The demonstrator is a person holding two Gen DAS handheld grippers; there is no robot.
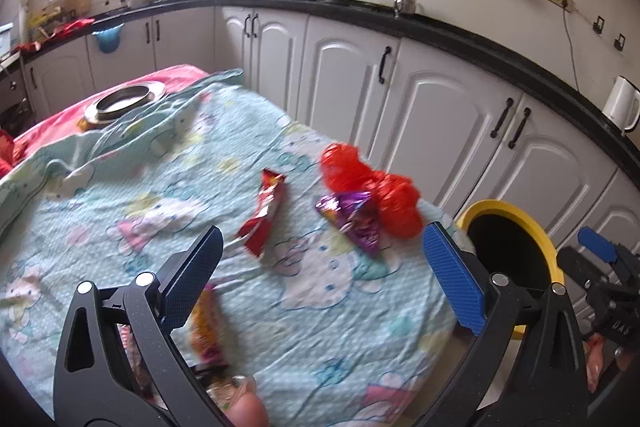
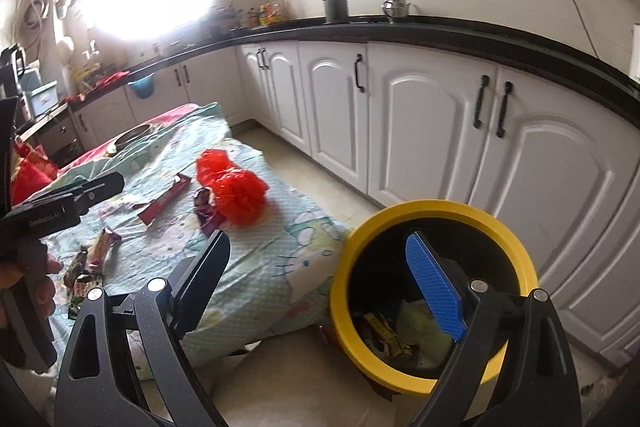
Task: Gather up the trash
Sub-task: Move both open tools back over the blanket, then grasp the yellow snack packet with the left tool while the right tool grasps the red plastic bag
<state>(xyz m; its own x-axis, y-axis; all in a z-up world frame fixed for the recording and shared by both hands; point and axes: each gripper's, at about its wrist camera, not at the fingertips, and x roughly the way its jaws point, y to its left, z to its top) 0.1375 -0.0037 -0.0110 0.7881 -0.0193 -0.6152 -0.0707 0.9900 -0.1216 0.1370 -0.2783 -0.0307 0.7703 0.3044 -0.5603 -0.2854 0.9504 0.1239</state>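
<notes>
A low table under a light blue cartoon cloth carries trash: a red wrapper, a purple wrapper, a crumpled red plastic bag and an orange wrapper by my left finger. My left gripper is open and empty above the cloth. My right gripper is open and empty beside the yellow-rimmed black bin, which holds wrappers and a pale bag. The bin shows at the table's right end. The red bag, red wrapper and purple wrapper also show in the right wrist view.
A steel bowl sits at the far end of the table on a pink cloth. White cabinets with a black counter run along the right. More wrappers lie at the table's near left. The floor in front is pale tile.
</notes>
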